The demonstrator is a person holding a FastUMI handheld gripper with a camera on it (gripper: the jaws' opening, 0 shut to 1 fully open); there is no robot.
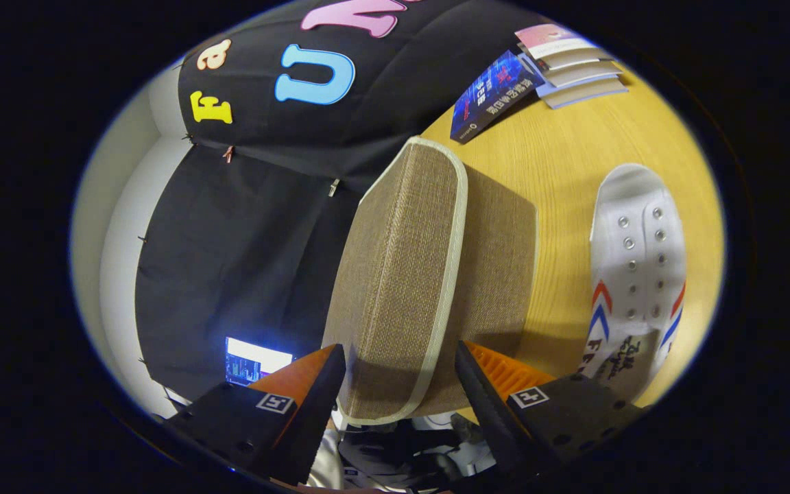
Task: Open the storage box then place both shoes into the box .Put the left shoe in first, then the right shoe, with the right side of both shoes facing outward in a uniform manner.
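The storage box is brown woven fabric with a cream trim and stands on the yellow wooden table. Its lid runs straight away from me. My gripper straddles the lid's near end: one finger lies against the lid's outer face, the other against the box side by the trim, and both press on it. A white canvas shoe with red and blue chevrons lies on the table beside the box, past my table-side finger, its eyelets facing me.
A dark blue book and a small stack of books lie on the table beyond the box. The black cloth wall stands on the other side of the box, with a lit screen near my finger.
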